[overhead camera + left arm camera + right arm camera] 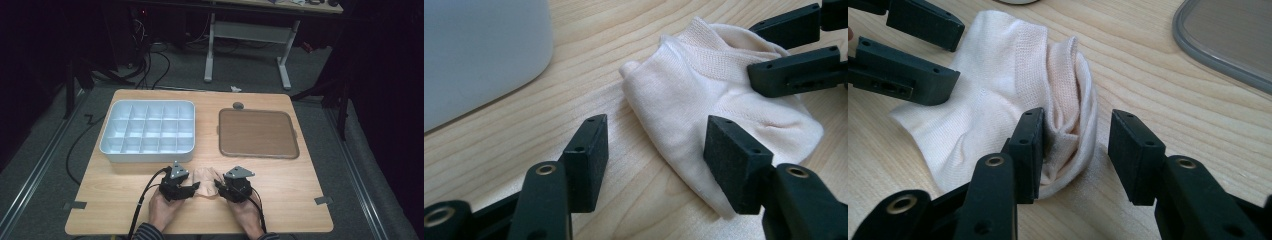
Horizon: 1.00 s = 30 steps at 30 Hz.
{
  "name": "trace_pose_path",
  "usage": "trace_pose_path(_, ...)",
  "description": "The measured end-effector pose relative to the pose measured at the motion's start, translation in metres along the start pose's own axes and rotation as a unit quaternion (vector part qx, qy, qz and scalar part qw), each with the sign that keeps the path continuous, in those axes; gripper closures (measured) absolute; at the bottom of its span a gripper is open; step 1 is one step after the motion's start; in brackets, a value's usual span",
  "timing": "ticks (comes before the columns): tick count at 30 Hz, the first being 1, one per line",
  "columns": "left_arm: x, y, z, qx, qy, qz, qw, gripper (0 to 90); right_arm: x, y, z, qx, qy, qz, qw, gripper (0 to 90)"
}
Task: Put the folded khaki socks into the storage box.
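Note:
A cream ankle sock (205, 177) lies crumpled on the wooden table near its front edge, between my two grippers. My left gripper (195, 188) comes at it from the left and stands open. In the left gripper view, one jaw of the left gripper (656, 145) rests over bare wood and the other over the sock (694, 110) near its toe end. My right gripper (218, 186) comes from the right, also open. In the right gripper view, the right gripper (1078, 145) straddles the folded cuff of the sock (998, 90), and its pads are not squeezing the cloth.
A white tray (115, 150) with several empty compartments stands at the back left, close behind the left gripper. A flat brown tray (257, 132) lies at the back right. A small grey round object (238, 105) sits beyond it.

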State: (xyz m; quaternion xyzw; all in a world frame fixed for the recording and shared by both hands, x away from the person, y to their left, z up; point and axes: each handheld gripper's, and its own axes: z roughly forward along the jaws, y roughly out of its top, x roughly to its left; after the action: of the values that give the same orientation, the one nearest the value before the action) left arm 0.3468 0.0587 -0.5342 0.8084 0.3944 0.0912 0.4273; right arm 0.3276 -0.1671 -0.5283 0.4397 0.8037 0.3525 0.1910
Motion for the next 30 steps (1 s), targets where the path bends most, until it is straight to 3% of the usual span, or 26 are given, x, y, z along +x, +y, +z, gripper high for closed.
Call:
trace_pose_path(5,0.001,0.0,0.001,-0.003,-0.002,-0.005,1.0,42.8,-0.006,0.001,0.002,0.002,0.01,0.021,0.9997,54.5)
trace_pose_path(10,0.004,0.001,0.0,0.0,-0.002,-0.029,0.9996,42.8,-0.007,0.002,0.003,0.003,0.012,0.025,0.9996,51.6)
trace_pose_path(14,0.009,0.003,-0.003,0.009,-0.002,-0.021,0.9997,42.3,-0.009,0.002,0.002,0.002,0.015,0.032,0.9994,49.9)
trace_pose_path(26,0.017,0.006,-0.011,0.021,-0.005,-0.032,0.9993,40.2,-0.009,0.003,-0.01,-0.022,0.018,0.032,0.9991,51.4)
trace_pose_path(30,0.022,0.008,-0.014,0.025,-0.006,-0.037,0.999,41.2,-0.008,0.003,-0.017,-0.031,0.019,0.028,0.999,58.1)
